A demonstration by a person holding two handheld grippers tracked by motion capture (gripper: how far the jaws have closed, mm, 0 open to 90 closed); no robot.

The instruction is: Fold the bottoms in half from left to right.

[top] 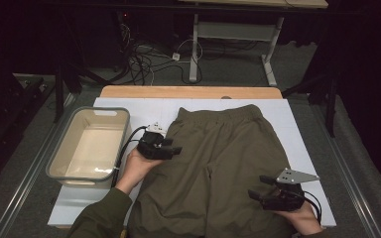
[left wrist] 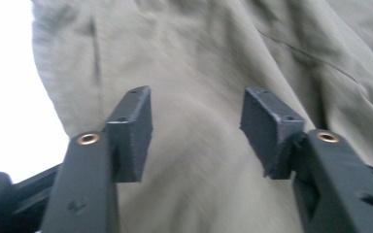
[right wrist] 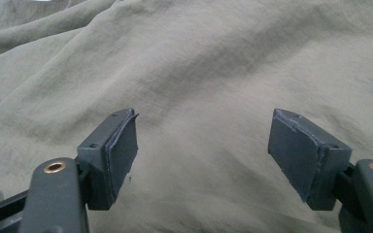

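Two grippers flank a pair of olive trousers (top: 218, 168) spread flat on the white board (top: 297, 129), waistband toward twelve o'clock, probably laid out for folding. At about nine o'clock of the garment, the left gripper (top: 174, 146) hangs over the side seam, jaws parted with nothing pinched, seemingly lining up a grab. At four o'clock the right gripper (top: 262, 187) waits, jaws released above cloth. Beyond the left hand, a grey tub (top: 59, 163) sits handy, likely the destination.
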